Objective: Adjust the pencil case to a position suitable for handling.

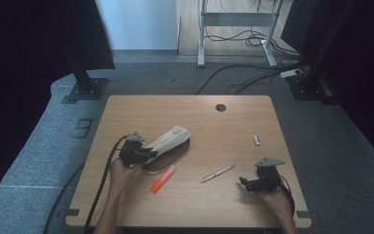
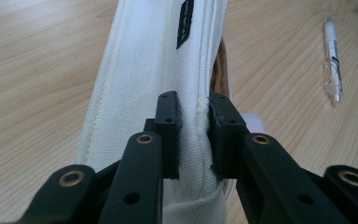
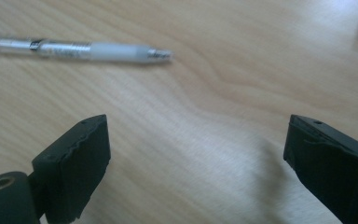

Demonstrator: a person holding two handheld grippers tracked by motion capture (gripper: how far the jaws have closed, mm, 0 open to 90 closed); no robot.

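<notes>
A cream fabric pencil case lies left of the table's middle, its near edge lifted and its mouth gaping. My left gripper is shut on that edge; in the left gripper view the jaws pinch the white seam of the case, and my left gripper holds it tight. A clear pen lies between the two hands, also seen as the pen and the pen. My right gripper hovers low near the front right, and my right gripper stands open over bare wood.
An orange marker lies just in front of the case. A small white eraser-like piece sits toward the right. The wooden table has a round cable hole at the back. Dark stands and cables surround the table.
</notes>
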